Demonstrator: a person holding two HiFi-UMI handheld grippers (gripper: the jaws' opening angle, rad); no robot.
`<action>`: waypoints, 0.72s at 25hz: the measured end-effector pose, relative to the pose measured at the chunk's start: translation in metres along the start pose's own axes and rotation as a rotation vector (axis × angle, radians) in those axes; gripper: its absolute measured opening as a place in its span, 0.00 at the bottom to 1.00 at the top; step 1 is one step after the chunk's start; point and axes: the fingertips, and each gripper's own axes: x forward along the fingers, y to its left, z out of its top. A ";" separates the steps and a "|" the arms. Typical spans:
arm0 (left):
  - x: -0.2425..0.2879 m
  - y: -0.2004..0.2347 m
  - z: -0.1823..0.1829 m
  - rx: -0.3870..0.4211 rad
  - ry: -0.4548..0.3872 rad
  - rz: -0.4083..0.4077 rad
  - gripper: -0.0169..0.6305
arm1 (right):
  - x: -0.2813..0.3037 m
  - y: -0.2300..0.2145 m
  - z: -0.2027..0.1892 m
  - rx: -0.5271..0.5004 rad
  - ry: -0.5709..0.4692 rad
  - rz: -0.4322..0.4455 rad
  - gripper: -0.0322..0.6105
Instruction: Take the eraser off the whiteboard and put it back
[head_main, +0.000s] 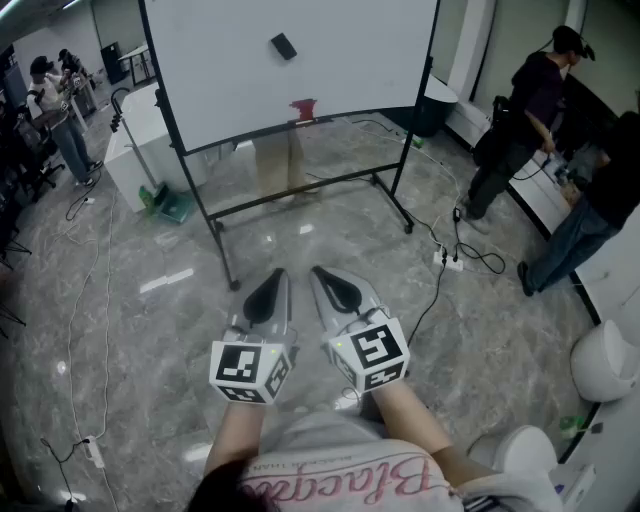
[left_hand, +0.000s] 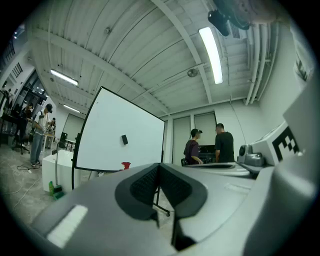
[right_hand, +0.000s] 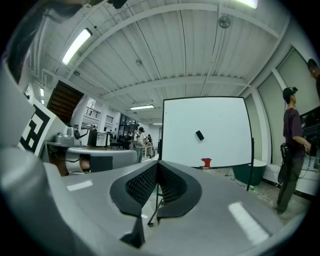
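Head view, with both gripper views. The eraser (head_main: 283, 46), a small dark block, sits tilted high on the whiteboard (head_main: 220, 70), right of its middle. A small red object (head_main: 302, 108), too small to identify, rests at the board's lower edge. The board stands on a wheeled frame on the marble floor (head_main: 300, 250), well apart from the person.

The left gripper (head_main: 278, 280) and right gripper (head_main: 322, 278) are held level, side by side and close to the body, both pointing at the board. Each gripper's own view shows its ribbed pads meeting at the tip with nothing between them, so both claws are closed and empty.

Other people (head_main: 530, 120) work at benches to either side and take no part.

Progress, as judged: nothing is done yet, since the eraser is on the board and neither claw is near it. Left to do: approach, open one claw, grip the eraser, lift it off, then set it back
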 end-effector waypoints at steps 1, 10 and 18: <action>0.001 0.002 0.001 0.001 0.001 0.000 0.03 | 0.001 0.000 0.000 0.001 -0.001 -0.002 0.05; 0.010 0.010 -0.004 -0.004 0.016 0.011 0.03 | 0.007 -0.002 0.000 -0.002 -0.007 -0.004 0.05; 0.018 0.013 -0.011 -0.013 0.033 0.024 0.03 | 0.006 -0.012 -0.005 0.013 -0.004 -0.001 0.05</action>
